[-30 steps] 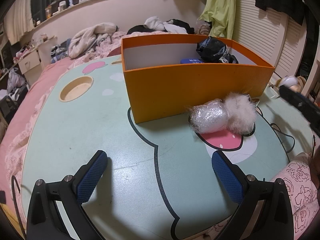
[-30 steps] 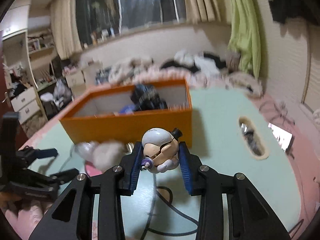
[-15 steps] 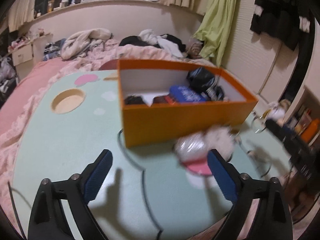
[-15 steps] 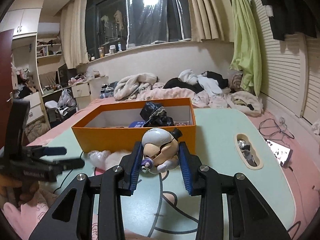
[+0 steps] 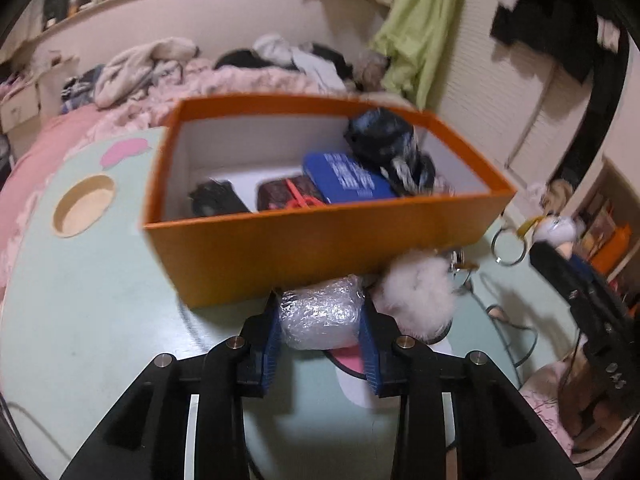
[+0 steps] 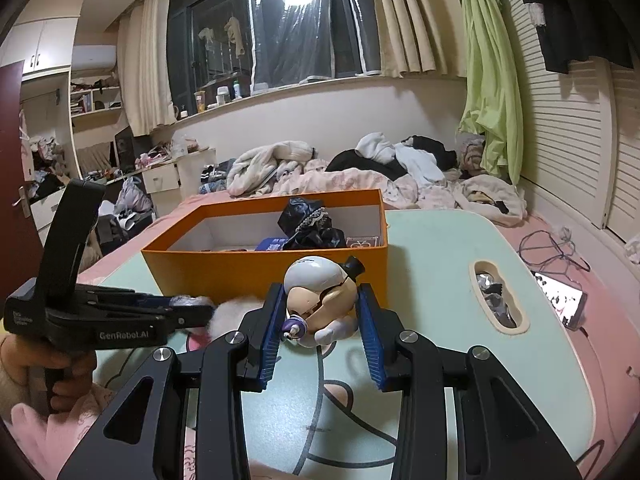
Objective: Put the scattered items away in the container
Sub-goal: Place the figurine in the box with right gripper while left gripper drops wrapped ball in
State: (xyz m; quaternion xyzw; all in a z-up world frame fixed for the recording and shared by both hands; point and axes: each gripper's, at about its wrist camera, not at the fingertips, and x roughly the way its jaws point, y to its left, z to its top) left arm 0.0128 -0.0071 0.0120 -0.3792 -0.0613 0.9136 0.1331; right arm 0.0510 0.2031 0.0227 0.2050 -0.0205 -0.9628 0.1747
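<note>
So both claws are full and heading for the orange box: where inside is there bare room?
Bare white floor shows at the orange box left end, beside the small black item. The right half is crowded: blue packet, dark red item, black bundle.

Orange box (image 5: pixel 320 248) wall just ahead of my left tongs (image 5: pixel 320 336), fluffy ball (image 5: pixel 420 300) crowding their right, box left half open, bare surface (image 5: pixel 92 300) leftward.

One orange box (image 5: pixel 320 248), one wrapped bundle (image 5: pixel 320 314), one fluffy pompom (image 5: pixel 418 298), one figurine (image 6: pixel 320 300), two tools (image 5: pixel 320 344)
</note>
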